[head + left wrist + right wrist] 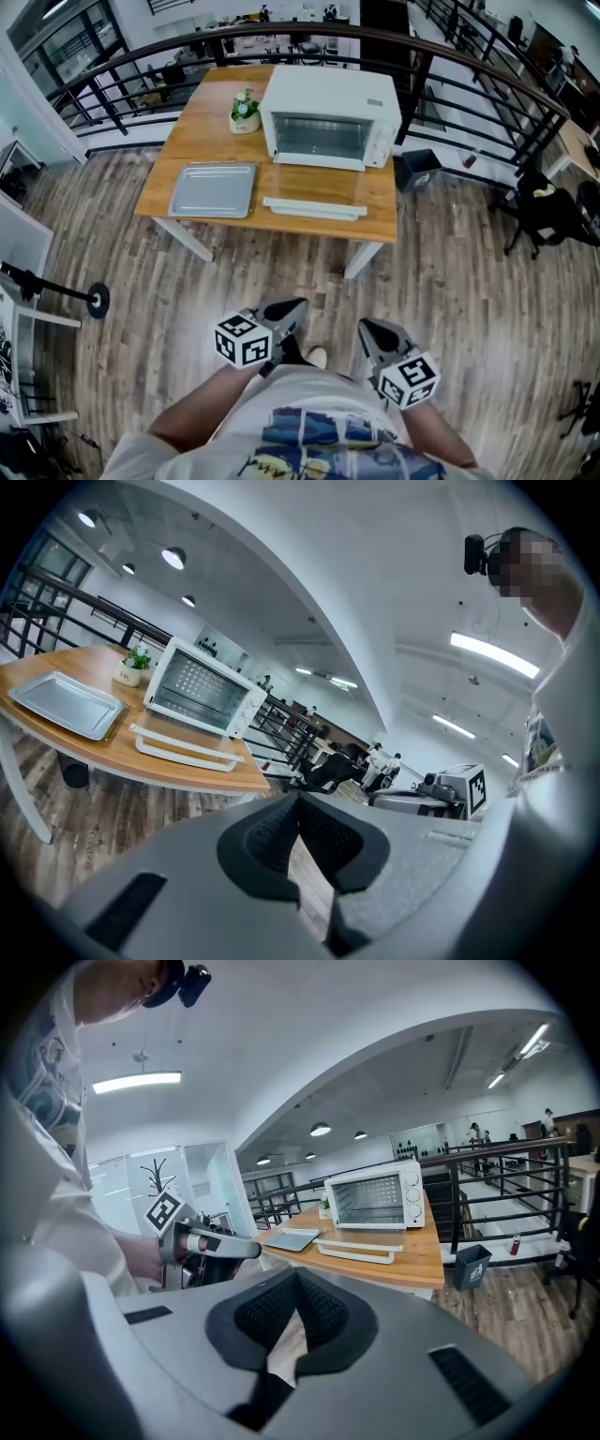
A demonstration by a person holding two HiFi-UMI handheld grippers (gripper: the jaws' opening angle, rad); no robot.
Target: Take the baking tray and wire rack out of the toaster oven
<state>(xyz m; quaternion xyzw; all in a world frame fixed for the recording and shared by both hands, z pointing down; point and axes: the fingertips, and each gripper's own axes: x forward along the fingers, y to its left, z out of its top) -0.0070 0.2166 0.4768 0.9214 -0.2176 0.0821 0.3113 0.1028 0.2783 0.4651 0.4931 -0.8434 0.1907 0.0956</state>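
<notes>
In the head view the table [375, 202] sits in the upper middle of the frame, on a wood floor [281, 272]. The white oven [330, 101] stands at the table's far right part. Its door [314, 207] is dropped open flat in front of it, the white handle bar toward the table's near edge. The tray [213, 190] lies flat and empty on the table's near left part, just left of the door and not touching it. The rack cannot be made out inside the oven from here. A small potted plant [246, 111] stands just beside the oven's left side, behind the tray. A dark bin [418, 169] stands on the floor off the table's right end, and a black railing [141, 56] runs behind the table.

Both claws are at the lower middle of the frame, close to the person's shirt [319, 441] and well apart from the table. The left claw [298, 803] is pressed together with nothing between its jaws. The right claw [298, 1279] is likewise pressed together and empty. Each claw points toward the table, and neither touches anything.
</notes>
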